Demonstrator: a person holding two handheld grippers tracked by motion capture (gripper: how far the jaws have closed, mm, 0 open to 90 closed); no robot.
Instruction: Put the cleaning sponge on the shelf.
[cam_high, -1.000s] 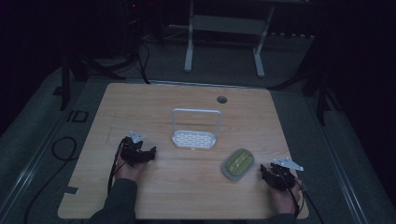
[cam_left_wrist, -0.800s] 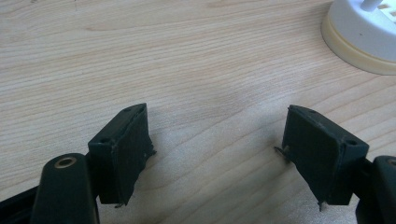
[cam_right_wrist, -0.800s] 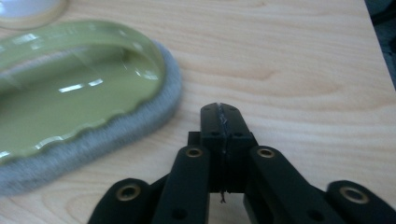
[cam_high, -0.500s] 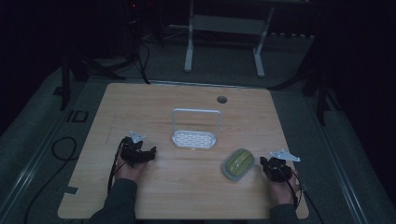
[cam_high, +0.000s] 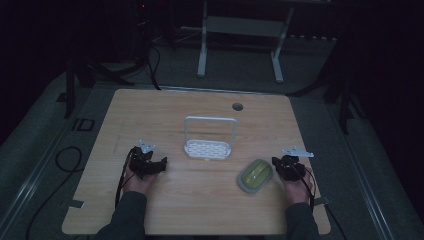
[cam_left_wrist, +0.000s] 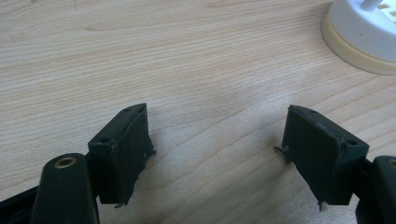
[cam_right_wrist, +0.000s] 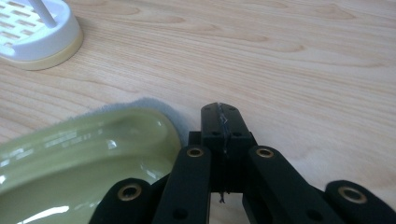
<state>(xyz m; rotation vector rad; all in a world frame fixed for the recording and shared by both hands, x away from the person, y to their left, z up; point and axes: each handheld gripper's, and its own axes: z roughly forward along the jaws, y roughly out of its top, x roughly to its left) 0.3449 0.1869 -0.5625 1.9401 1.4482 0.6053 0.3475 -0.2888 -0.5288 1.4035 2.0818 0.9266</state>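
Fingers (cam_left_wrist: 123, 154) of my left gripper (cam_left_wrist: 219, 156) stand apart; my right gripper's (cam_right_wrist: 221, 122) are together beside one green dish (cam_right_wrist: 88, 163), near one white rack (cam_high: 208, 141).

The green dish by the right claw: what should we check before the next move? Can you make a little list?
1. Right claw shut with nothing between its jaws: ok.
2. Right claw beside the green dish, not gripping it: ok.
3. Green dish lying on its grey pad, flat on the wooden table: ok.
4. Left claw open, only bare wood between its jaws: ok.
5. White rack standing apart from both claws: ok.
6. Anything inside the dish: cannot tell.
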